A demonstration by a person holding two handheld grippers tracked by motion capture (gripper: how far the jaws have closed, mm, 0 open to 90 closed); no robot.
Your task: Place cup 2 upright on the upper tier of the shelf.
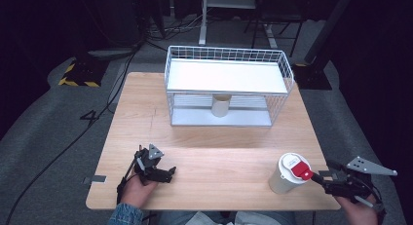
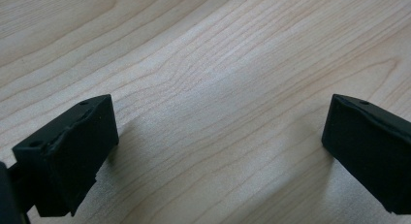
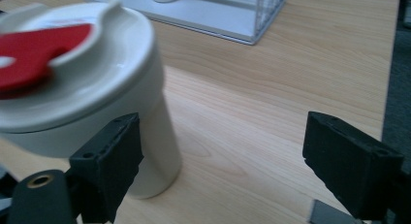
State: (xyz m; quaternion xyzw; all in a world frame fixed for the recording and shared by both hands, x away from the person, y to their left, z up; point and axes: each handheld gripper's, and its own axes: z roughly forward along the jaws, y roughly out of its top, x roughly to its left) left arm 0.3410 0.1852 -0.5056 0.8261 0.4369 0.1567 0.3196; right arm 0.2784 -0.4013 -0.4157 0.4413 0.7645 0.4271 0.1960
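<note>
The white cup [image 1: 288,175] with a red-tabbed lid stands at the lower right of the counter [image 1: 214,157], just beside the right claw [image 1: 325,176], whose jaws are spread. The left claw [image 1: 168,173], lower left, is released over bare wood.

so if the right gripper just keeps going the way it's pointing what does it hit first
Most likely the white cup with the red-tabbed lid: the right gripper is open and the cup sits just off its left jaw, not between the jaws. Past it lies bare table; depth is unclear.
</note>
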